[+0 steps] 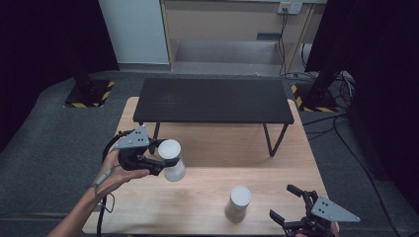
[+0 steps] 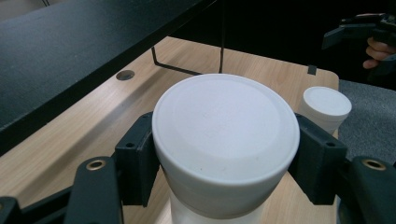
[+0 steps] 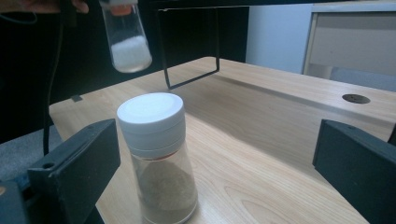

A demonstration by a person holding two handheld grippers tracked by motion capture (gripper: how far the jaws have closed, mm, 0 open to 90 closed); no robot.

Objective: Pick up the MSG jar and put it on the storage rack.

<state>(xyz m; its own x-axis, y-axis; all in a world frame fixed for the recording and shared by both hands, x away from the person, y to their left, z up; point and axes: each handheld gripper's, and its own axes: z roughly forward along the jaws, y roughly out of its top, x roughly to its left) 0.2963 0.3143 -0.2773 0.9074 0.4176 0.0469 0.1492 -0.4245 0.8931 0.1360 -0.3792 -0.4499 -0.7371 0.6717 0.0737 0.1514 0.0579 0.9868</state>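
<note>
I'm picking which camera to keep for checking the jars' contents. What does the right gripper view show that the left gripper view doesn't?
Right gripper view: the standing jar's clear body with brown powder inside, and white grains in the lifted jar, which hangs clear of the table.

Left gripper view: the left hand-held gripper with its pads clamped on the lifted jar below the white lid, and the right hand-held gripper farther off.

Both: the two white-lidded jars, the wooden table and the black shelf's wire leg.

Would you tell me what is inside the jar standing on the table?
The standing jar holds a brownish powder, filling roughly its lower half. A white lid closes it, and what lies just under the lid cannot be seen.
</note>
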